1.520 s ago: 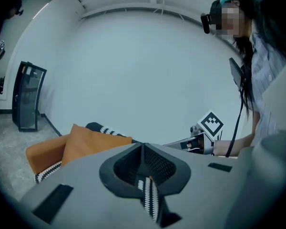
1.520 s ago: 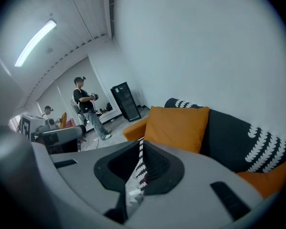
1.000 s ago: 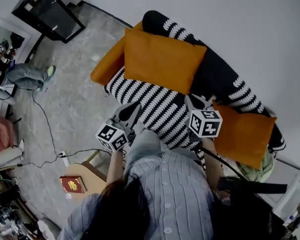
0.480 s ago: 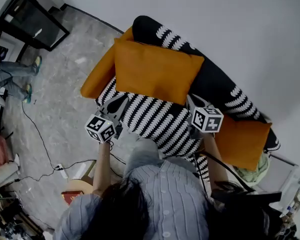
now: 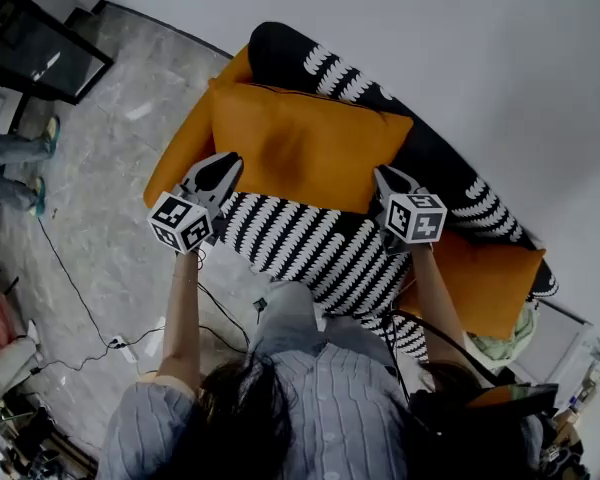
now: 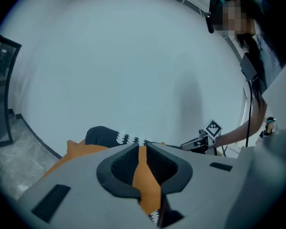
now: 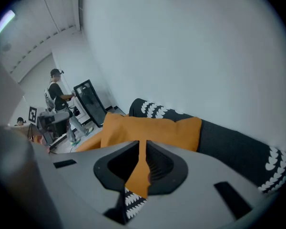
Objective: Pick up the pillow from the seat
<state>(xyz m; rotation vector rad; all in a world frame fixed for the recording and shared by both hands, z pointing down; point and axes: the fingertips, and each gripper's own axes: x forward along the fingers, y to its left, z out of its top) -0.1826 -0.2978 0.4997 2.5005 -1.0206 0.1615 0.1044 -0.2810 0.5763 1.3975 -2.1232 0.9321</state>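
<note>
Head view: two tools, the left tool [image 5: 226, 162] and the right tool [image 5: 384, 176], pinch the lower corners of one orange pillow [image 5: 300, 148] over the sofa's [image 5: 310, 243] striped seat. Two more orange cushions [image 5: 480, 278] sit at the sofa's ends.

Left gripper view: the jaws are just opening, with pillow fabric between them.

Right gripper view: the jaws are closed tight on a pillow corner.

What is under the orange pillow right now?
The black-and-white striped seat cover shows along the near edge of the orange pillow; an orange armrest pokes out at its left. Whatever lies directly beneath the pillow is covered.
</note>
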